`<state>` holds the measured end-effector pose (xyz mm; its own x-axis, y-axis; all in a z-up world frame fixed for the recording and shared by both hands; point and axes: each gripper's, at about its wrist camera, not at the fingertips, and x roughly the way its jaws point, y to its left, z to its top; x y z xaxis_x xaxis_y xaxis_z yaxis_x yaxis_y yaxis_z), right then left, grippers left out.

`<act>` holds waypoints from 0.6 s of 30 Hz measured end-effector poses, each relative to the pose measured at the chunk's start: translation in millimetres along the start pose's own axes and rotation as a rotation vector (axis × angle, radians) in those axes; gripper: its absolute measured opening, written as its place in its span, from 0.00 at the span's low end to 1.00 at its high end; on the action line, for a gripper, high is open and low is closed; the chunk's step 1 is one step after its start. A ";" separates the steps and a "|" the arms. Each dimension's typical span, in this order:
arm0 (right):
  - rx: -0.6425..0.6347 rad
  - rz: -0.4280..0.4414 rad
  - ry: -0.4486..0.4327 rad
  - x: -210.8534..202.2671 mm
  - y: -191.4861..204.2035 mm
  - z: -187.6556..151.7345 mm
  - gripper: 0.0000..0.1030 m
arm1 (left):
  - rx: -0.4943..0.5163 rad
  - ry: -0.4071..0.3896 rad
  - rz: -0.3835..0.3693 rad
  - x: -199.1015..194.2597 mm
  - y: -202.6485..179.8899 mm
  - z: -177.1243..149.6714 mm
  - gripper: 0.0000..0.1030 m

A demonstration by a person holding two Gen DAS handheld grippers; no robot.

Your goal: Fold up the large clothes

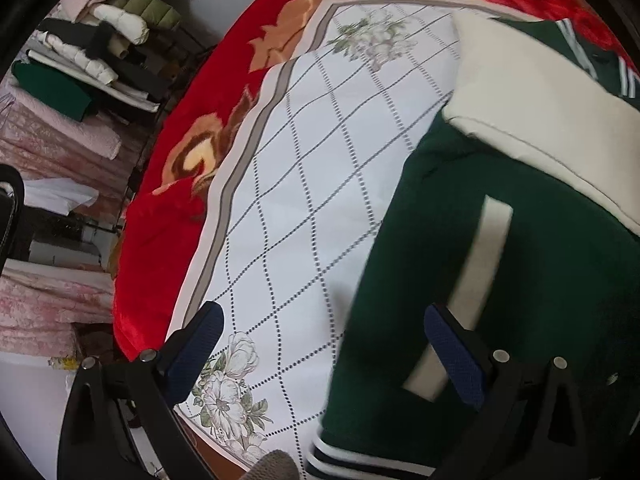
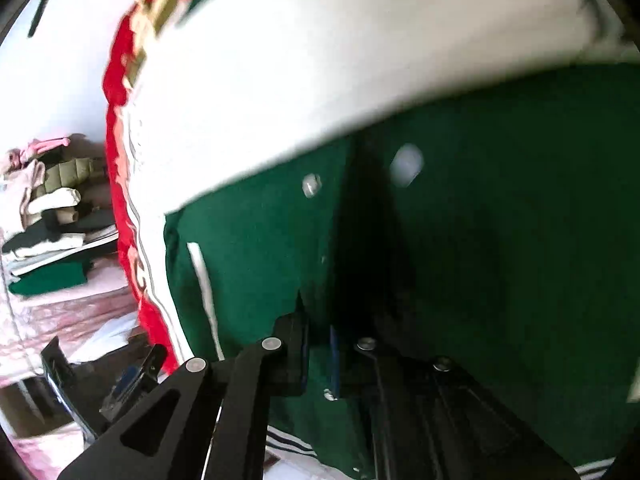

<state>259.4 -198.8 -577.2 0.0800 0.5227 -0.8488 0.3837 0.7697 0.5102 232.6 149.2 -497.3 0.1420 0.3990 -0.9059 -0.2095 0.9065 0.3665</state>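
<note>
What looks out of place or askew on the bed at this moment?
Nothing looks damaged or spilled. The green jacket lies half-folded, its cream sleeve crossing the body at a slant. The right gripper is shut on the jacket's front edge; the left gripper is open.

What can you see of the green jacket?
The jacket is dark green, felt-like, with cream sleeves, a cream pocket welt, striped ribbed hem and pale snaps. It lies on the checked sheet, one sleeve folded across its body. The right gripper is shut on its front edge near the hem; the left gripper is open just above it.
</note>
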 end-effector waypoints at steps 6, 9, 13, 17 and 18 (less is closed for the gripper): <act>0.019 -0.041 0.124 -6.0 -35.0 14.1 0.24 | 0.114 -0.044 -0.090 -27.2 -53.1 3.9 1.00; -0.004 -0.112 -0.008 -60.2 -47.2 13.6 0.56 | 0.187 -0.082 -0.159 -47.8 -93.9 13.0 1.00; 0.063 -0.245 -0.179 -142.9 -105.2 22.1 0.56 | 0.308 -0.155 -0.214 -72.4 -175.2 31.3 1.00; 0.109 -0.343 -0.232 -179.0 -173.9 56.1 0.56 | 0.361 -0.233 -0.189 -78.2 -256.5 56.5 1.00; 0.095 -0.375 -0.227 -180.2 -191.7 71.1 0.56 | 0.371 -0.251 -0.168 -76.3 -277.8 63.0 1.00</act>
<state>236.9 -466.6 -532.0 0.1152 0.1125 -0.9870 0.5067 0.8479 0.1558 340.9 -124.4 -516.6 0.3835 0.2219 -0.8965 0.1899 0.9310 0.3117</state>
